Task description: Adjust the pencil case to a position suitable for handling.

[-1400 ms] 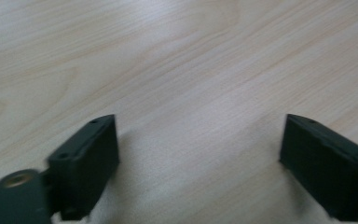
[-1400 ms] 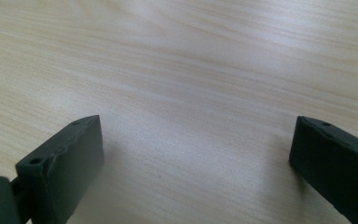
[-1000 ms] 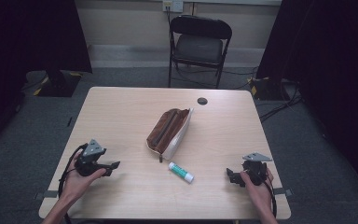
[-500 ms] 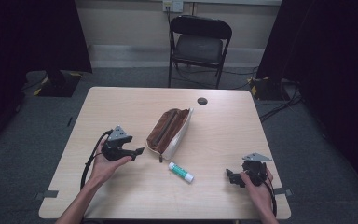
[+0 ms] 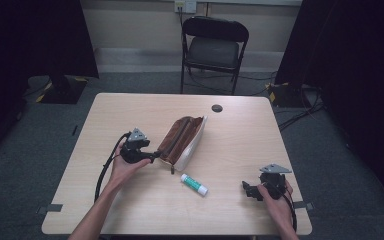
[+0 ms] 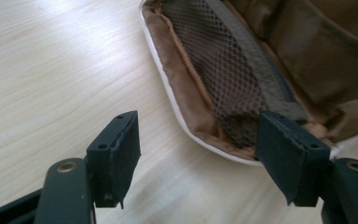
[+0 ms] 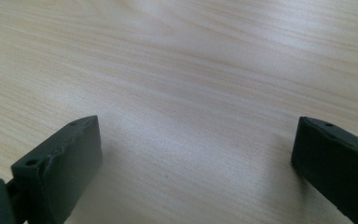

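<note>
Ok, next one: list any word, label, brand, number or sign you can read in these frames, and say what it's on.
Nothing readable.
Glue stick: its white and green body shows no legible label in the high view; too small to read.
Brown pouch: no brand or tag in the high view; the left gripper view shows its mesh lining and zip, no print.
Wall outlet: no readable marking.
Left gripper and right gripper: no lettering visible.

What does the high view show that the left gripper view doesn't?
The high view alone takes in the chair, the white tube, the dark disc and the right hand-held gripper, open near the table's edge. The left gripper view alone shows the mesh lining inside the pouch. Both share the table, the open brown pouch and the left hand-held gripper, open, its jaws just closing around the pouch's end.
</note>
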